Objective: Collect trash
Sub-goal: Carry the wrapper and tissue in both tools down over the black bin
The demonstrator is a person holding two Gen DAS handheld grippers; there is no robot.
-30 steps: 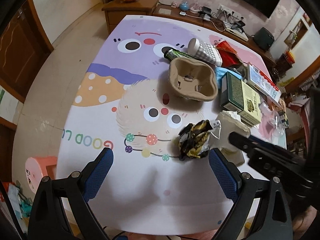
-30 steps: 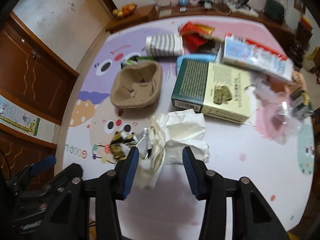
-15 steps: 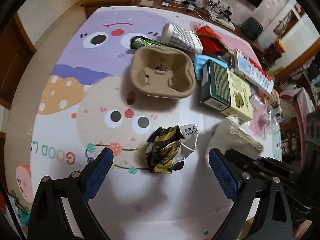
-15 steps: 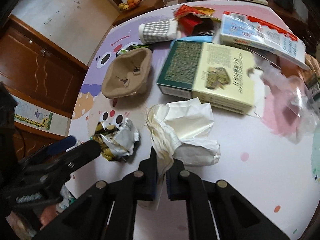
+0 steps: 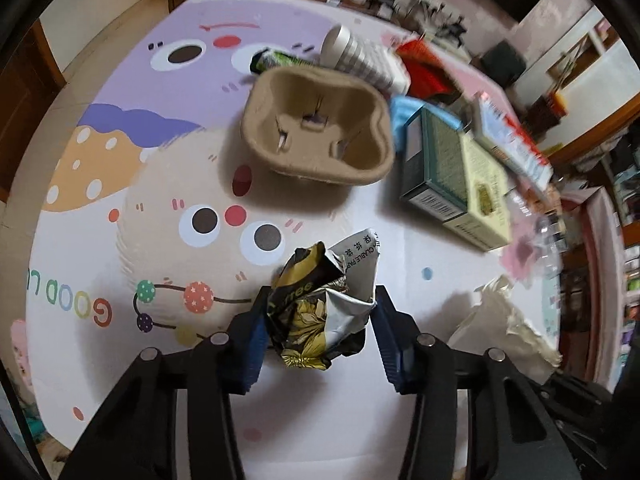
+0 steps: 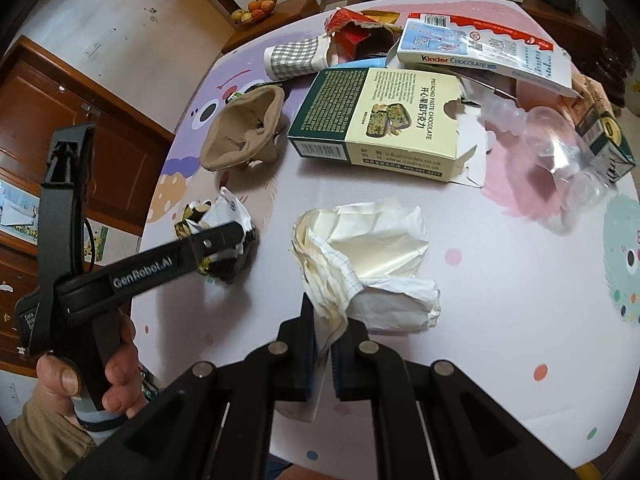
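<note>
Grippers each clamp 1 piece for lifting: left gripper [image 5: 318,322] squeezes the crumpled coffee wrapper [image 5: 320,308], right gripper [image 6: 323,354] pinches the crumpled paper wrapper [image 6: 368,264], both on the tablecloth [image 6: 500,280].

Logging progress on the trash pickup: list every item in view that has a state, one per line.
left tongs: closed around the crumpled foil wrapper
right tongs: pinched shut on the crumpled white paper
pulp cup carrier: empty, upright on the table
pistachio chocolate box: lying flat, end flap open
checked paper cup: on its side
Kinder box: lying flat
</note>
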